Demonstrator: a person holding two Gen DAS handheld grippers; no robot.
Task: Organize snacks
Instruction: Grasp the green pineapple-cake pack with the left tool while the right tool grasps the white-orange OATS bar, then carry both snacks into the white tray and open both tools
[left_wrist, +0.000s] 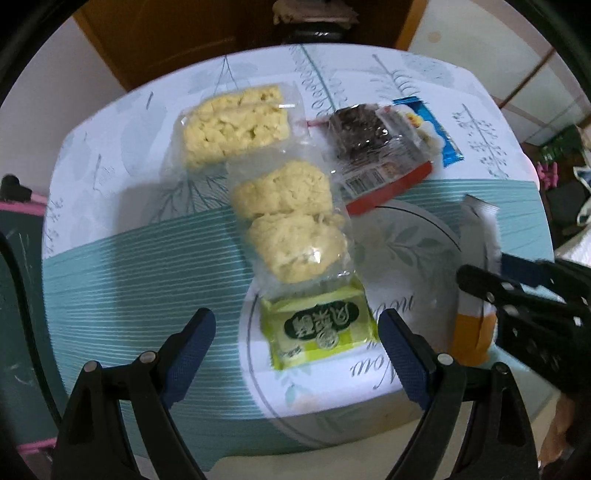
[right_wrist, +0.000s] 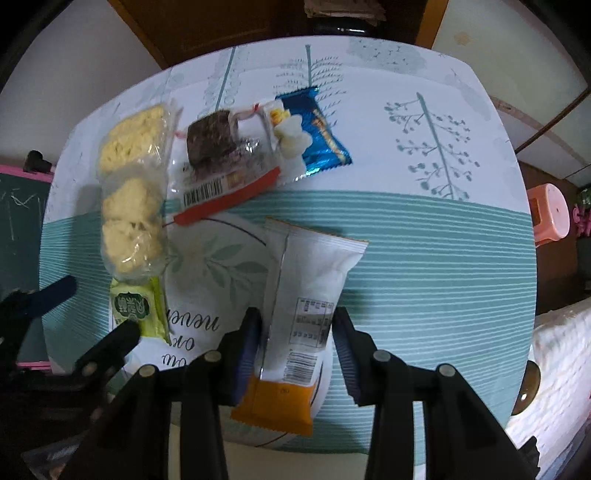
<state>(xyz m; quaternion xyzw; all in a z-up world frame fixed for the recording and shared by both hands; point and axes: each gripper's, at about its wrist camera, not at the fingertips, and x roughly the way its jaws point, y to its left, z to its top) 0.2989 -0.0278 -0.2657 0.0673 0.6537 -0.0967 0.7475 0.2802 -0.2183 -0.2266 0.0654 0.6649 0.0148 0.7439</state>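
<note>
Left wrist view: we see our left claw (left_wrist: 297, 354) spread wide, gripping nothing, with the green snack packet (left_wrist: 317, 328) lying between its blue pads (left_wrist: 192, 347) but untouched. That packet rests on the white plate (left_wrist: 402, 240) at the 6 o'clock side of the bench (left_wrist: 129, 266). Toward 12 o'clock from it lies a clear pack of two pale cakes (left_wrist: 291, 221), its near end on the plate's rim, and beyond that, at 11 o'clock, a clear pack of yellow puffed bars (left_wrist: 236, 125). At 1 o'clock a dark brownie packet (left_wrist: 369, 147) overlaps a blue wrapper (left_wrist: 439, 136).

In the right wrist view our right claw (right_wrist: 297, 339) is half closed around a white-and-orange snack pouch (right_wrist: 310, 280). The left pad touches it; we cannot tell whether the right pad does. The pouch lies over the plate's right edge, its white end pointing to 12 o'clock.
</note>
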